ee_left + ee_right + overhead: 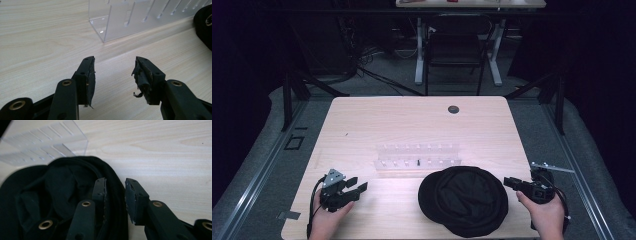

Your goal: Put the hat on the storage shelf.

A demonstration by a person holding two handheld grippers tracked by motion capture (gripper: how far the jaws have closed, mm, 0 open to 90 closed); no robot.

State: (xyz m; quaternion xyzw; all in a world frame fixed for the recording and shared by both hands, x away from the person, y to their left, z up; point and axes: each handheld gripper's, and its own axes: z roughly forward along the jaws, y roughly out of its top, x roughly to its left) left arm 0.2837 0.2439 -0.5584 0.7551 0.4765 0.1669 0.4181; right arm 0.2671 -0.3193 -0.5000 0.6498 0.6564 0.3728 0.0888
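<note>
Black jaws of the right gripper (115, 195) stand part-way apart over the rim of the black cap (60, 195), one jaw above the dark fabric and the other over bare wood, with no pad visibly pressing on the cloth. In the high view the cap (464, 200) lies flat on the near half of the counter (412, 120), between the two hands, with the right gripper (512, 182) just beside its right edge. The step in hand looks like taking the cap by that edge. To do it well, the jaws should straddle the doubled rim rather than the loose crown, bite deep enough that the fabric cannot slide out, and close fully before any lift; a shallow pinch on soft cloth would likely slip.

Just beyond the cap stands a clear acrylic rack (418, 156), a long two-row holder with many slots. One small dark piece (418, 161) stands in its near row; the other slots look empty, though the transparent walls make that hard to judge.

Well apart, at the near left corner, the left gripper (113, 75) rests low over bare wood, its jaws wide apart and holding nothing.
</note>
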